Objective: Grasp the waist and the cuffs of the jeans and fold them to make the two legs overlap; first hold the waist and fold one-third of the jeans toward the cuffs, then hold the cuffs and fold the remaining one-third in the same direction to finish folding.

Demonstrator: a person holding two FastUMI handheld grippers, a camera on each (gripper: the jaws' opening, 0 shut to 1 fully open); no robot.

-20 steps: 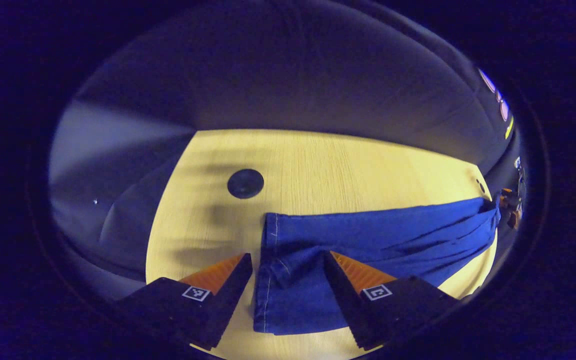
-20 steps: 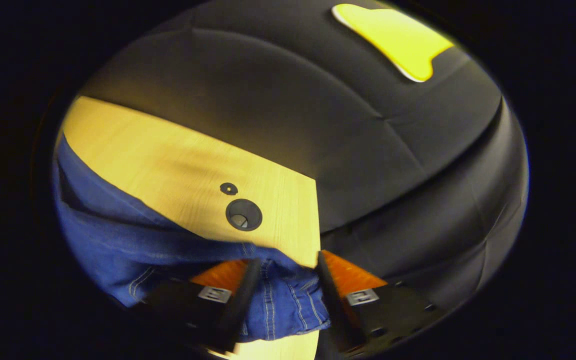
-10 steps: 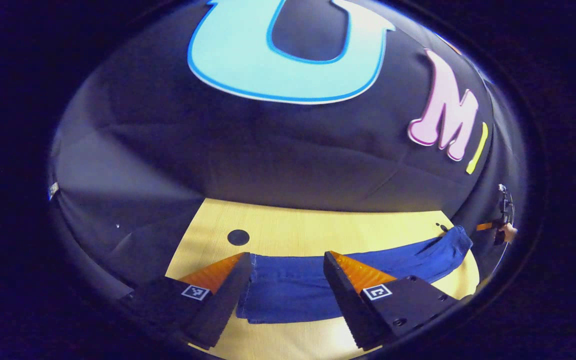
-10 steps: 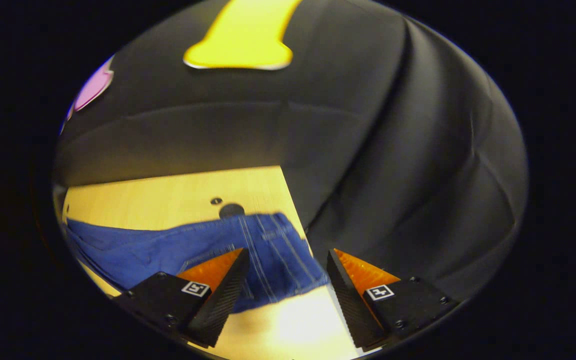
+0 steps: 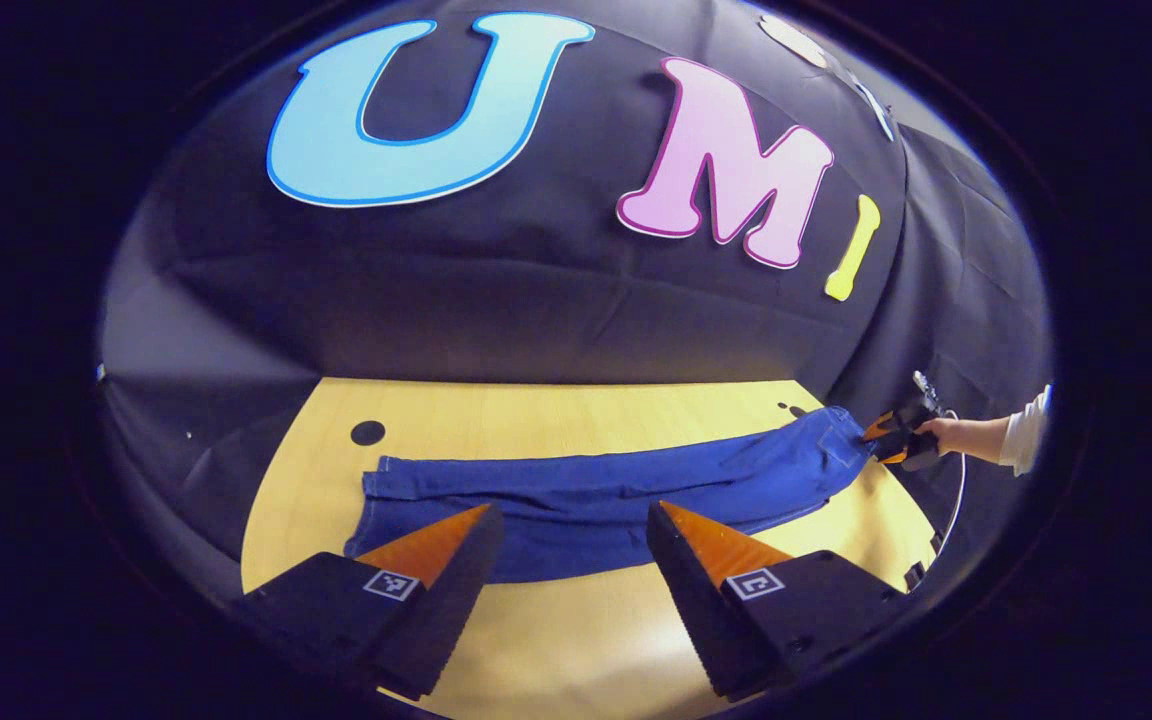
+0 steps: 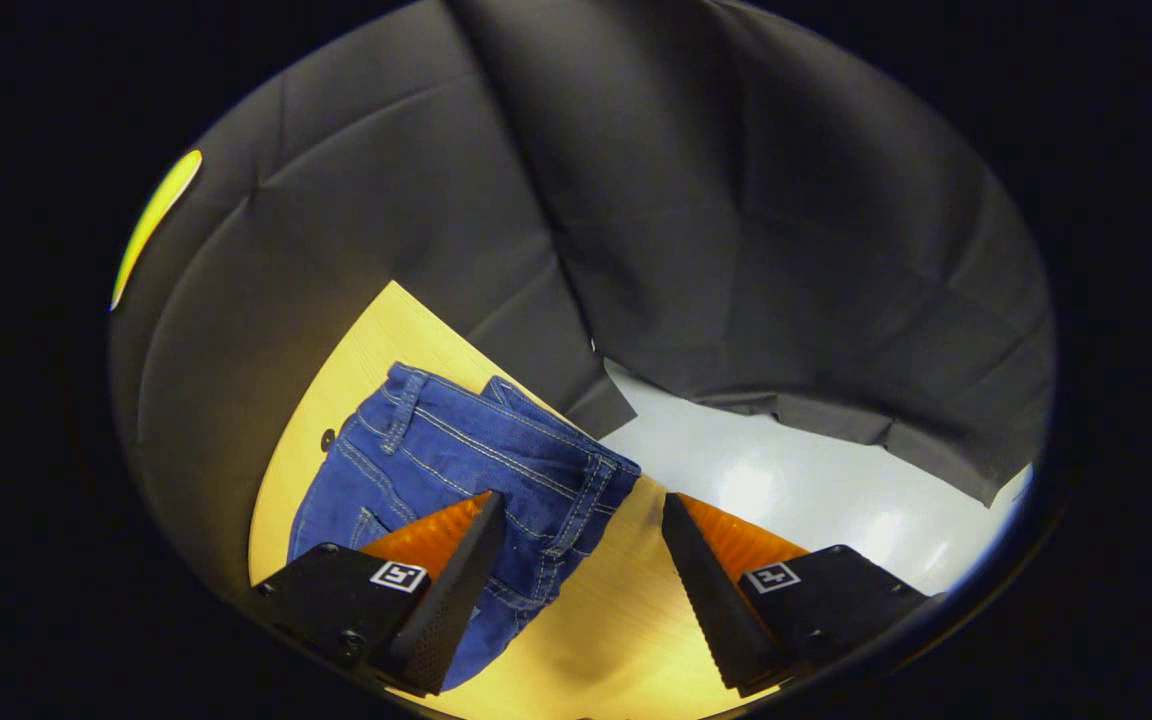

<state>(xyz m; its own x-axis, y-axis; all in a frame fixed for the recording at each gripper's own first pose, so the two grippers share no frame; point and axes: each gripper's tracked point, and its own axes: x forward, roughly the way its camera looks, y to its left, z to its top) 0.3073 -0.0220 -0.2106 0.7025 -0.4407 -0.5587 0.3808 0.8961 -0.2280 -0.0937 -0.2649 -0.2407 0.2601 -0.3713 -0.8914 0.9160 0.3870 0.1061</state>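
Blue jeans [image 5: 596, 490] lie flat in a long narrow strip across the wooden table [image 5: 576, 620]. Their cuffs [image 5: 381, 485] point left and the waist [image 5: 831, 440] points right in the left gripper view. My left gripper [image 5: 568, 525] hovers open, drawn back from the middle of the legs, with nothing between its fingers. Beside the waist end, the right gripper [image 5: 878, 432] is held by a hand [image 5: 961, 437]. In the right gripper view the waist [image 6: 466, 450] lies ahead and to the left, and my right gripper [image 6: 581, 505] is open over the table's corner.
A round black hole [image 5: 368, 432] sits in the tabletop just beyond the cuffs. A small dark spot [image 6: 327, 438] marks the wood beside the waist. The table's edge [image 6: 626, 475] drops to a pale floor [image 6: 796, 480]. Black cloth walls stand close behind.
Both grippers have pulled up and back from the jeans. The right gripper, which had the waist between its fingers, has let go. The jeans now rest stretched out on the table.
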